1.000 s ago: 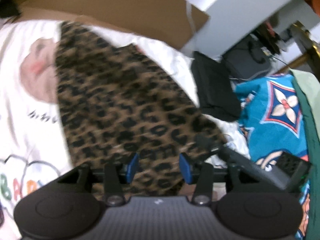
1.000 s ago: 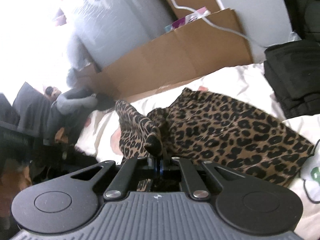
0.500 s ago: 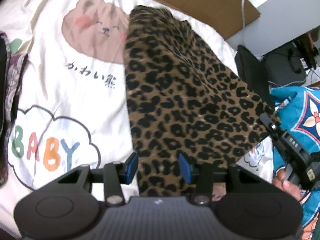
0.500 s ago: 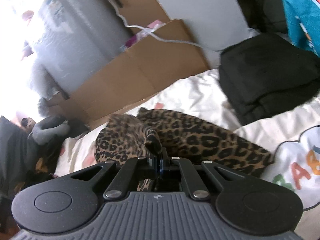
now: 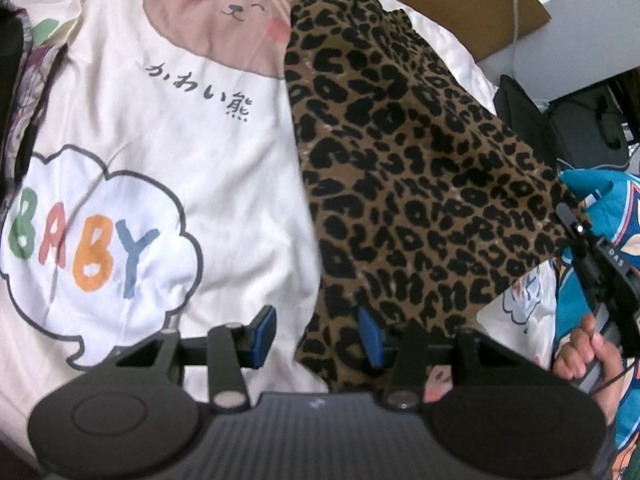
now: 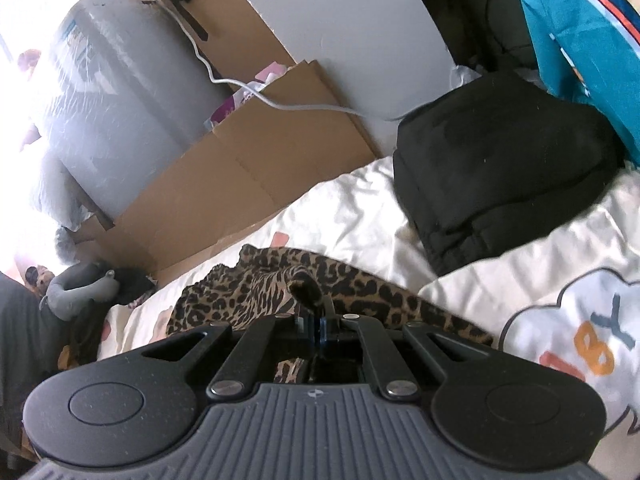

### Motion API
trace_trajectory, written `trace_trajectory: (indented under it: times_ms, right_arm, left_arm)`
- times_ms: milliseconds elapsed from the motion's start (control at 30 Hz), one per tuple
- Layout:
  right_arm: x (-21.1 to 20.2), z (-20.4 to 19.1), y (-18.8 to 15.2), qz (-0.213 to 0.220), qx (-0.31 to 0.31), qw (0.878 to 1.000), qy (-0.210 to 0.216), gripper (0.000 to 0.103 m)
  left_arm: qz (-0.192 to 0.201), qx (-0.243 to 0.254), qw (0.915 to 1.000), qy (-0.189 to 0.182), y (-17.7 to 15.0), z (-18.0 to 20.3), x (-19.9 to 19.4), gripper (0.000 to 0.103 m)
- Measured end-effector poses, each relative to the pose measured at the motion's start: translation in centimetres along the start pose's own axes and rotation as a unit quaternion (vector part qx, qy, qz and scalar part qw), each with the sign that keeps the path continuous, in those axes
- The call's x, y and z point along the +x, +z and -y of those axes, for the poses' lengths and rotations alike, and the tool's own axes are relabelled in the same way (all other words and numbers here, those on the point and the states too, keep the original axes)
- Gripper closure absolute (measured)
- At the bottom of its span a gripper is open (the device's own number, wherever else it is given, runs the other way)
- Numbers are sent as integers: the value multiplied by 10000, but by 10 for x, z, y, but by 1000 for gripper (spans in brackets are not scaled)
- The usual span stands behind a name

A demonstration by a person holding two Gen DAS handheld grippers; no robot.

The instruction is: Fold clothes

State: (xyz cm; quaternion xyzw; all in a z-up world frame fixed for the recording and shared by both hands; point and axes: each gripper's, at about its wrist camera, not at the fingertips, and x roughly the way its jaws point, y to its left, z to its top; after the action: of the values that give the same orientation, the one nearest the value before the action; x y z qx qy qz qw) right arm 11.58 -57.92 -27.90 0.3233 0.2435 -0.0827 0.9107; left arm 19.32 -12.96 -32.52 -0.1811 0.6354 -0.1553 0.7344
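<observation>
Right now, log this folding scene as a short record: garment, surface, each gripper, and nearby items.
garment: leopard-print garment, lying on the bed, one corner lifted
surface: white bedsheet with a bear drawing and "BABY" in a cloud
left gripper: jaws open, garment edge between them, not pinched
right gripper: jaws shut on a corner of the garment
nearby: black folded clothing, cardboard box, teal patterned fabric
</observation>
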Motion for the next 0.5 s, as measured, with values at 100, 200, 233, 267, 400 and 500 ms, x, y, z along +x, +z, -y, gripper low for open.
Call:
trace_trajectory:
  times_ms: [100, 200, 233, 267, 400, 500]
  right_arm:
    - [4, 7, 6, 4, 50, 10000, -12, 102]
    - [9, 23, 5, -65, 274, 9996, -102, 103]
    - [11, 29, 3, -101, 333, 9993, -154, 103]
    - [13, 34, 0, -142, 387, 9989, -208, 103]
    - [22, 52, -14, -318, 566, 9970, -427, 103]
    - [24, 60, -21, -369, 640, 9960, -510, 103]
  left_arm:
    - [-33, 14, 10000, -5, -6, -1, -1, 55]
    - [-107, 42, 9999, -20, -12, -1, 1, 55]
    - [-134, 53, 9999, -37, -13, -1, 2, 55]
    - [-161, 60, 9998, -64, -14, -2, 3, 55]
    - [-264, 68, 9996, -104, -16, -1, 9, 55]
    - [-297, 96, 9995, -73, -18, 2, 13, 55]
